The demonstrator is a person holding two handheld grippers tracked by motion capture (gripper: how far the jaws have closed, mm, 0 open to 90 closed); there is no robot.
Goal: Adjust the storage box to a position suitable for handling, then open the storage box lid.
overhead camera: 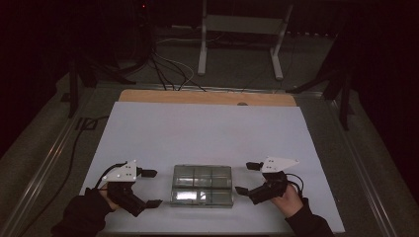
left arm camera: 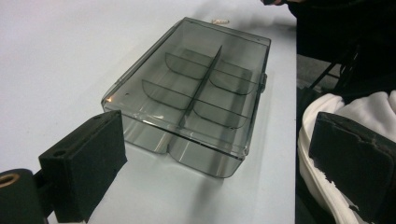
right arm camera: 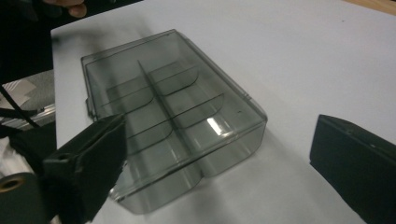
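Dark surroundings frame a wooden tabletop [overhead camera: 148, 96] covered almost wholly by a white sheet [overhead camera: 207, 131], with cables and the legs of a pale metal stand [overhead camera: 242, 34] on the floor beyond its far edge. On the near middle of the sheet lies a smoky transparent plastic compartment box [overhead camera: 202, 185], rectangular, lid closed, divided by one long central wall and curved cross walls into six cells; no contents can be made out in them. To its left the person's left hand [overhead camera: 101, 197], in a dark sleeve, holds the left claw [overhead camera: 151, 187], jaws spread wide apart and pointing toward the box's left end, near it but not touching. To its right the right hand [overhead camera: 289, 200] holds the right claw [overhead camera: 247, 178], likewise spread wide and empty, aimed at the box's right end, just beside it and apart from it. In the left gripper view the box [left arm camera: 191, 100] lies ahead between the two black jaws; the right gripper view shows the same box [right arm camera: 170, 112] from its opposite end.
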